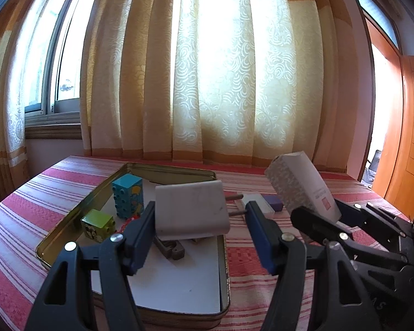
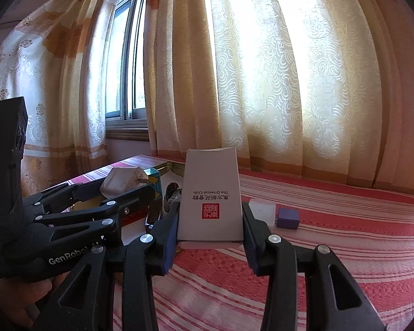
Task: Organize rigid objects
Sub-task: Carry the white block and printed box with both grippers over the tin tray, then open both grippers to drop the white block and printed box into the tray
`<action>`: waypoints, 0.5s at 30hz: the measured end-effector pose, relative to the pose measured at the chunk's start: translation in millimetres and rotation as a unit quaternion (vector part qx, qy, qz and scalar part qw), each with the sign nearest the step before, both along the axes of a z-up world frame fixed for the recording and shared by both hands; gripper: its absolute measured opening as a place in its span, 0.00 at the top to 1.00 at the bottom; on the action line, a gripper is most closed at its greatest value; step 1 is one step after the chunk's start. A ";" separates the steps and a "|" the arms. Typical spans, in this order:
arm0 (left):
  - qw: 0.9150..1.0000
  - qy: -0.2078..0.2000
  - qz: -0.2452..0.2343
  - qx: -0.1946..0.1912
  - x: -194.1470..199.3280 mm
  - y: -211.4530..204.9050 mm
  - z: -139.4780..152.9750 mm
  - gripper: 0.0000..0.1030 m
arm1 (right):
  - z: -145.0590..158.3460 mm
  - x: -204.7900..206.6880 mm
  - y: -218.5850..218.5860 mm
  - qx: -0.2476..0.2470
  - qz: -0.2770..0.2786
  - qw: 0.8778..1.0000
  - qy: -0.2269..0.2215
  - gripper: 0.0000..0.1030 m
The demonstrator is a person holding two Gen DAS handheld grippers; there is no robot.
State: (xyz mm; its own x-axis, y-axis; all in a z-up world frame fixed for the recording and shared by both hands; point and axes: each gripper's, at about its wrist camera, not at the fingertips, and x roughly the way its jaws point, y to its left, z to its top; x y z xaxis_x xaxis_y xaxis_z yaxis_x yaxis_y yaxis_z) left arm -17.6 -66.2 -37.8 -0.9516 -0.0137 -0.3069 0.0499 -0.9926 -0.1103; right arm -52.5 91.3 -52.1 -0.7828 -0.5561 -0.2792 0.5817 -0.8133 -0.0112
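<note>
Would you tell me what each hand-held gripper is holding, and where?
Left hand-held gripper: white charger, by its sides. Right hand-held gripper: white box, by its lower sides.

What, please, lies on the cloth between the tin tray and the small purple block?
In the left wrist view, a small white block lies on the striped tablecloth between the tin tray and the purple block, touching the purple one.

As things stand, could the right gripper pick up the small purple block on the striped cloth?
Probably not yet: the right gripper is shut on the white box. The purple block lies uncovered just ahead beside a translucent block, so the approach looks free.
</note>
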 end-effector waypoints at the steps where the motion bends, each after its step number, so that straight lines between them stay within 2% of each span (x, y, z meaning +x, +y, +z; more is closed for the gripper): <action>1: 1.000 0.001 0.000 0.000 1.3 -0.9 0.1 0.38 | -0.1 0.0 -0.2 -0.001 0.001 1.000 0.000 0.58; 7: 1.000 0.003 0.019 0.009 6.1 -20.8 0.8 0.38 | -1.4 -6.4 -7.1 -0.005 0.013 1.000 -0.018 0.58; 15: 0.997 -0.026 0.070 0.006 -0.2 -64.8 4.2 0.38 | -0.5 -24.4 -39.4 0.001 0.054 0.997 -0.060 0.58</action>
